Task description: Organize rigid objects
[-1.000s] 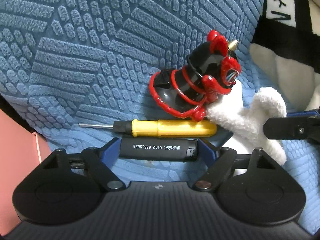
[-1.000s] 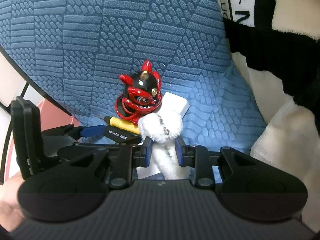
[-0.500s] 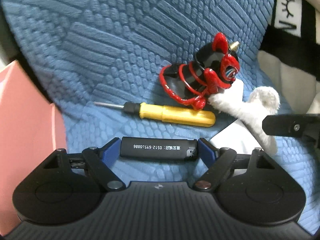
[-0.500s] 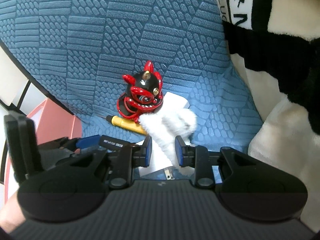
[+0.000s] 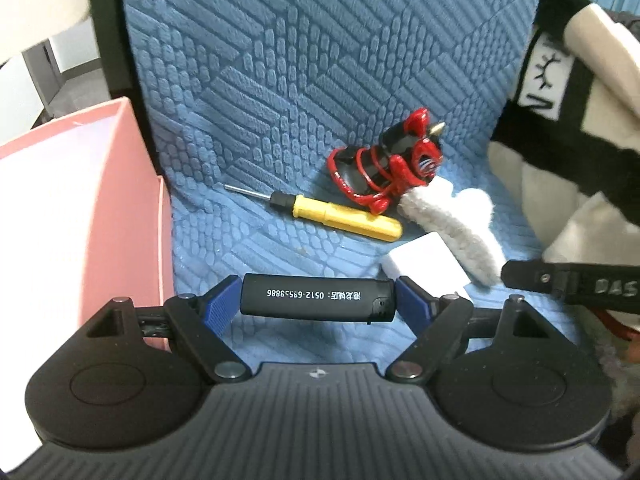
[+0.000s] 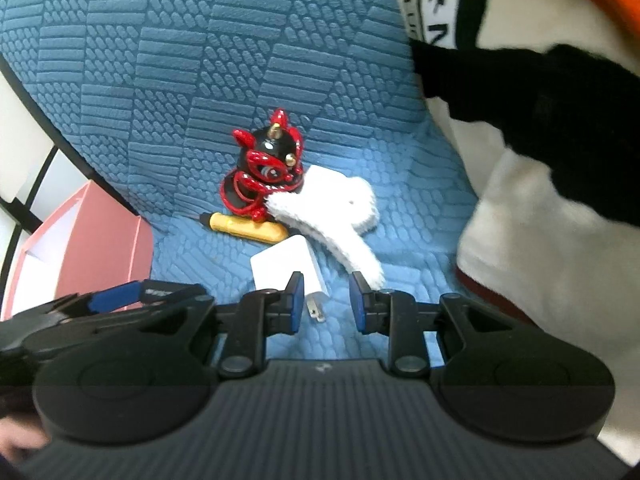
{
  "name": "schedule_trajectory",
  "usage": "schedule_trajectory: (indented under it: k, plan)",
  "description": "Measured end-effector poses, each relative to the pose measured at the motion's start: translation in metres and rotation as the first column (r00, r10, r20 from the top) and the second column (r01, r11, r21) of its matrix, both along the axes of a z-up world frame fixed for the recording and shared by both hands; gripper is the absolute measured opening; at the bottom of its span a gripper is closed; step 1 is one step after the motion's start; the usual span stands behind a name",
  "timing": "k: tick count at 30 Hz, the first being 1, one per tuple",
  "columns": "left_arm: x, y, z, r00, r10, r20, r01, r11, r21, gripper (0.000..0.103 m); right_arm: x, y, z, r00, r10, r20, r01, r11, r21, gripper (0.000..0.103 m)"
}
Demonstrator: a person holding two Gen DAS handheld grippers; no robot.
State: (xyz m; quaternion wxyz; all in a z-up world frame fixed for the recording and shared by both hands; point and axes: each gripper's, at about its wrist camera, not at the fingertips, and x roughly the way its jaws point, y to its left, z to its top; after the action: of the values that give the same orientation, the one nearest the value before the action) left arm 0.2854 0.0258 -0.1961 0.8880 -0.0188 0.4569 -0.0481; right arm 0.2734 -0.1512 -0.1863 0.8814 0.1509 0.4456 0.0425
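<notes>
A blue textured cushion (image 5: 304,80) carries a red-and-black figurine (image 5: 388,164), yellow screwdriver (image 5: 336,216) and white charger (image 6: 280,268). A pink box (image 5: 80,208) stands left. The left hand-held gripper (image 5: 318,300) clamps a black lighter (image 5: 318,298); the right hand-held gripper (image 6: 326,304), narrow and closing, grips nothing.

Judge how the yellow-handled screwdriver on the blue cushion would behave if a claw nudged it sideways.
The screwdriver looks stiff, so it should shift as one piece. Its rounded handle suggests it could roll, though the ribbed cushion may check that. It lies touching the red and black figurine, which may block it.
</notes>
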Motion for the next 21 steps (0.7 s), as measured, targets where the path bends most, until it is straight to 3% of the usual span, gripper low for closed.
schedule_trajectory:
  k: [12, 21]
  plan:
    - [-0.061, 0.008, 0.032, 0.997, 0.051, 0.063, -0.045, 0.994, -0.096, 0.085, -0.045, 0.010, 0.010, 0.999, 0.003, 0.032, -0.001, 0.999, -0.052, 0.017]
    - [-0.084, 0.008, 0.033, 0.996, 0.043, 0.073, -0.035, 0.993, -0.109, 0.085, -0.079, 0.005, 0.013, 0.999, -0.004, 0.038, 0.001, 0.999, 0.054, 0.017]
